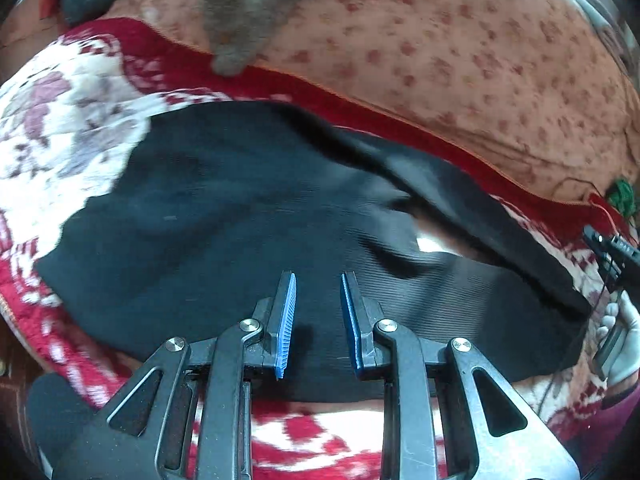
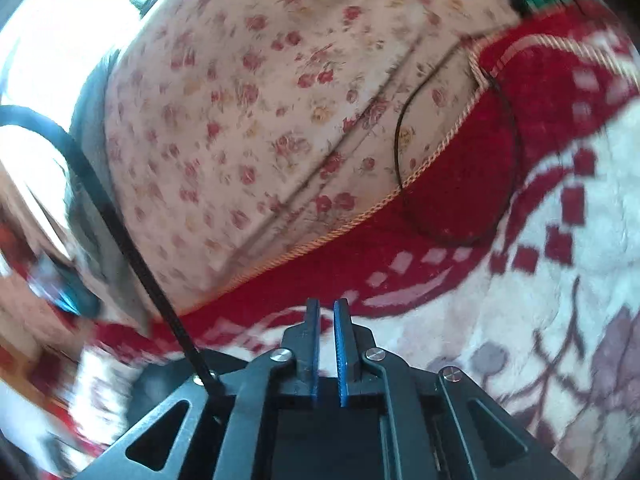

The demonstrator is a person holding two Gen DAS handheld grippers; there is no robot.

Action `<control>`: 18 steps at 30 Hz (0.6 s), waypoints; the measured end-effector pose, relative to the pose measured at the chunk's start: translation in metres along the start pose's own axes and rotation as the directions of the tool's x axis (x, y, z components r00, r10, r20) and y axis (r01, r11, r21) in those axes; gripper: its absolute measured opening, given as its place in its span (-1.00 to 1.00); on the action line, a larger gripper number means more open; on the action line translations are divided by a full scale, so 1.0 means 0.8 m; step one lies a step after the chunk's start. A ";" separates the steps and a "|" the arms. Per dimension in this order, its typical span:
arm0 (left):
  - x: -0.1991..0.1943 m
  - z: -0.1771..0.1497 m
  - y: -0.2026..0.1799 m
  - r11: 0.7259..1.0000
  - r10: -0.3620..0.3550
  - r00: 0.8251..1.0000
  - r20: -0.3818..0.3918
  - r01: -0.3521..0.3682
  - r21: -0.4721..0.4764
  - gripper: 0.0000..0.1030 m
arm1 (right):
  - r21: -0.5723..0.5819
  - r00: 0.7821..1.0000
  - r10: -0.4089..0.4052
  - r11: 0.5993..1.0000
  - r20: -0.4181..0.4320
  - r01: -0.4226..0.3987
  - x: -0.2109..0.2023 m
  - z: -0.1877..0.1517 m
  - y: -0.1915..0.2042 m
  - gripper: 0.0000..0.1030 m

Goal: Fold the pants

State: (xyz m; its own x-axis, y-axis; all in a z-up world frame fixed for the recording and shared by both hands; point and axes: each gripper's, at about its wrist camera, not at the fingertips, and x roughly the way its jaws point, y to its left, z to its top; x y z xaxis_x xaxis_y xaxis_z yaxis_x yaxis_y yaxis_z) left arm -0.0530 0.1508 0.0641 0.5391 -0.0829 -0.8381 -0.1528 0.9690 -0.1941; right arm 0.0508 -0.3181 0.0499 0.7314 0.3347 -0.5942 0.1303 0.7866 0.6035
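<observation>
The black ribbed pants [image 1: 240, 220] lie spread across a red and white blanket [image 1: 68, 120] in the left wrist view. One layer is turned over along their upper right side. My left gripper [image 1: 318, 276] hovers over the near part of the pants, its blue pads [image 1: 286, 320] apart with nothing between them. In the right wrist view my right gripper [image 2: 327, 301] is shut on nothing, its pads almost together, above the blanket's red border [image 2: 440, 208]. The pants do not show in that view.
A pink floral sheet [image 1: 440, 60] lies beyond the blanket, with a grey garment [image 1: 248, 12] on it. A thin black cable [image 2: 456, 160] loops over sheet and blanket. A gloved hand [image 1: 626, 332] holding a black device shows at the right edge.
</observation>
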 end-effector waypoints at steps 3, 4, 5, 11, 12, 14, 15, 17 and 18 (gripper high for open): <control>0.010 -0.001 -0.017 0.999 -0.007 1.000 -0.010 0.007 0.039 -0.58 | 0.000 0.999 0.050 0.999 -0.011 -0.050 -0.037 -0.021 0.005 -0.32; 0.016 -0.001 -0.022 0.999 -0.017 1.000 -0.026 0.018 0.045 -0.58 | 0.002 0.998 0.063 0.998 -0.023 -0.063 -0.050 -0.035 0.008 -0.07; 0.021 -0.001 -0.026 0.999 -0.025 0.999 -0.041 0.027 0.044 -0.58 | 0.012 0.996 0.076 0.997 -0.039 -0.075 -0.058 -0.047 0.010 -0.01; 0.031 -0.001 -0.032 0.999 -0.051 0.996 -0.075 0.052 0.015 -0.58 | 0.115 0.972 0.131 0.987 -0.193 -0.110 -0.071 -0.121 0.002 0.00; 0.030 -0.002 -0.033 0.999 -0.049 0.996 -0.073 0.051 0.017 -0.58 | 0.140 0.969 0.141 0.984 -0.203 -0.113 -0.065 -0.126 -0.003 0.00; 0.030 -0.004 -0.032 0.999 -0.046 0.996 -0.075 0.048 0.021 -0.58 | 0.177 0.968 0.120 0.981 -0.219 -0.081 -0.052 -0.130 -0.013 0.00; 0.029 -0.005 -0.032 0.999 -0.046 0.996 -0.076 0.048 0.022 -0.58 | 0.204 0.968 0.129 0.975 -0.215 -0.085 -0.045 -0.130 -0.018 0.00; 0.030 -0.007 -0.030 0.999 -0.040 0.996 -0.076 0.042 0.025 -0.58 | 0.241 0.974 0.144 0.965 -0.175 -0.100 -0.033 -0.121 -0.025 -0.16; 0.031 -0.008 -0.030 0.999 -0.036 0.996 -0.082 0.038 0.024 -0.58 | 0.233 0.979 0.135 0.968 -0.152 -0.098 -0.027 -0.113 -0.026 -0.47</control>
State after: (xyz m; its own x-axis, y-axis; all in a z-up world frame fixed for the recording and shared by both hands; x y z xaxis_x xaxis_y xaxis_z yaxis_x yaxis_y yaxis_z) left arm -0.0410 0.1243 0.0447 0.4748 -0.1362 -0.8695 -0.1128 0.9704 -0.2136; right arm -0.0286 -0.2950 0.0023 0.6319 0.5130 -0.5810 0.2104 0.6079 0.7656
